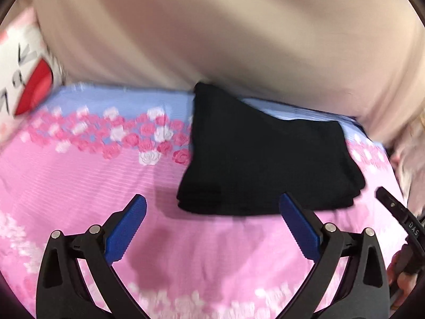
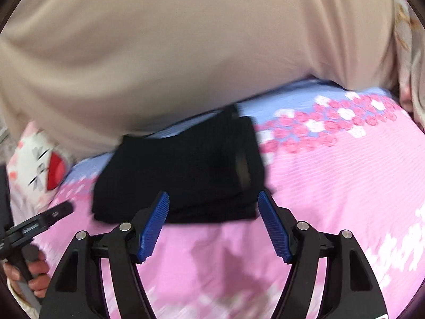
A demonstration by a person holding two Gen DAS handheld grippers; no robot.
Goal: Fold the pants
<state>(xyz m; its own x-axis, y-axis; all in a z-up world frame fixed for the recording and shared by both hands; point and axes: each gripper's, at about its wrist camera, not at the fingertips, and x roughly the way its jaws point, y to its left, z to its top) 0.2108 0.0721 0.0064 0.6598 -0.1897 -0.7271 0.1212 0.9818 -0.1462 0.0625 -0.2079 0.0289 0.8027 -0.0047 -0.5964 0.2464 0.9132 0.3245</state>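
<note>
Pink-and-blue rose-printed bedsheet [image 1: 79, 180] covers the bed, where folded black ribbed pants [image 1: 265, 164] lie in a compact stack beside a large beige cushion [image 1: 212, 40]. Left tool [image 1: 212, 228] and right tool [image 2: 213, 226] hover released, jaws spread, empty. A white-and-red printed pillow [image 1: 24, 74] sits far left.

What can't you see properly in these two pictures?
- Far edge of the black pants: both views, tucked under the big beige cloth.
- How many folds the pants have: both views, too dark and blurred.
- White cushion with red patch: left view, cut off by the picture edge; its writing is blurred.
- Flowers on the pink bedsheet: smeared by blur.
- Left gripper and right gripper: open, empty.
</note>
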